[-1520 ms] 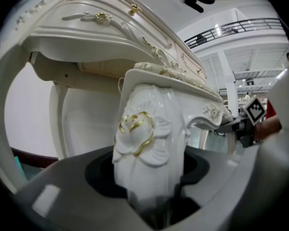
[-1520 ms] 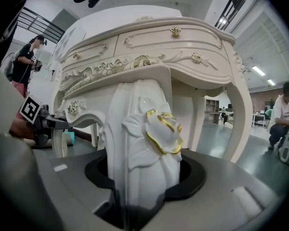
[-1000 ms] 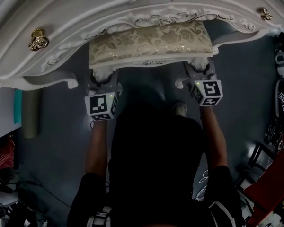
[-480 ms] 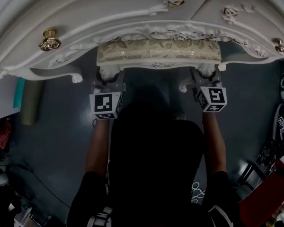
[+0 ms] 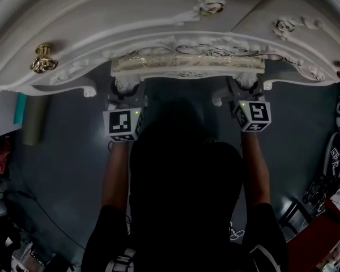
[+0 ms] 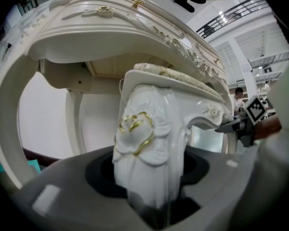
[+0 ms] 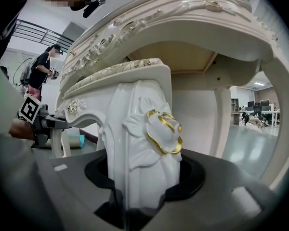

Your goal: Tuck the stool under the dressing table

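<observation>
Under the dressing table [image 5: 102, 21] sits the gripped stool [image 5: 187, 65].

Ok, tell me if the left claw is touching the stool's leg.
Touching. The left gripper view shows the left claw closed round the stool leg, whose carved rose corner sits wedged between both jaws with no gap.
</observation>
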`<move>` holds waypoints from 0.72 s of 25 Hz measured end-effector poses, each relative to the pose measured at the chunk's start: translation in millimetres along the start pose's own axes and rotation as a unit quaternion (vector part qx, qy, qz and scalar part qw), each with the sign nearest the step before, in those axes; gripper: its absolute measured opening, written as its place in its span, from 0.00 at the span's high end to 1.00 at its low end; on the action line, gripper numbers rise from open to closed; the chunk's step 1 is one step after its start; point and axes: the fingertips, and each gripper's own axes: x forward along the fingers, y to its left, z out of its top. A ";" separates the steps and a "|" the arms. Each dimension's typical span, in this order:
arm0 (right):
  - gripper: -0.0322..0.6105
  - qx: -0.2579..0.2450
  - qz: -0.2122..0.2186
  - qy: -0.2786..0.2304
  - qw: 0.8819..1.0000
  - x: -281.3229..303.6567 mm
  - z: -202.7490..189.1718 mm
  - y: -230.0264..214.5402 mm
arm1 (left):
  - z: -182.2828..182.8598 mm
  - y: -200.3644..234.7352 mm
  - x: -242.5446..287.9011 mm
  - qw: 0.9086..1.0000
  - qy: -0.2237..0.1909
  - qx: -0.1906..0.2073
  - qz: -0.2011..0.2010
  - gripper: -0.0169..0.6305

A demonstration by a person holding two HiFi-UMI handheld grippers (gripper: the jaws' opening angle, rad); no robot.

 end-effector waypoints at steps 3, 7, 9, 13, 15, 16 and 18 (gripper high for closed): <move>0.57 0.000 0.005 -0.005 1.000 5.4 -1.0 -2.1 | -3.2 0.6 3.2 1.000 -0.001 0.000 0.005 0.57; 0.57 -0.008 0.004 -0.005 1.000 12.5 1.2 -5.4 | -4.5 1.0 8.5 1.000 -0.002 0.000 0.009 0.57; 0.57 -0.008 0.003 -0.005 1.000 14.5 1.9 -6.7 | -7.0 1.1 10.2 1.000 -0.002 0.000 0.012 0.57; 0.57 -0.010 0.004 -0.006 1.000 21.6 0.0 -9.6 | -8.2 4.0 15.0 1.000 -0.007 -0.001 0.017 0.57; 0.57 -0.011 0.005 -0.006 1.000 24.3 -1.1 -11.3 | -7.3 4.5 17.6 1.000 -0.009 -0.002 0.018 0.57; 0.57 -0.010 0.005 -0.006 1.000 25.7 -1.5 -12.1 | -7.6 4.8 18.9 1.000 -0.009 -0.002 0.018 0.57; 0.57 -0.010 0.008 -0.007 1.000 29.1 -1.5 -12.9 | -8.8 5.5 21.9 1.000 -0.007 -0.001 0.016 0.57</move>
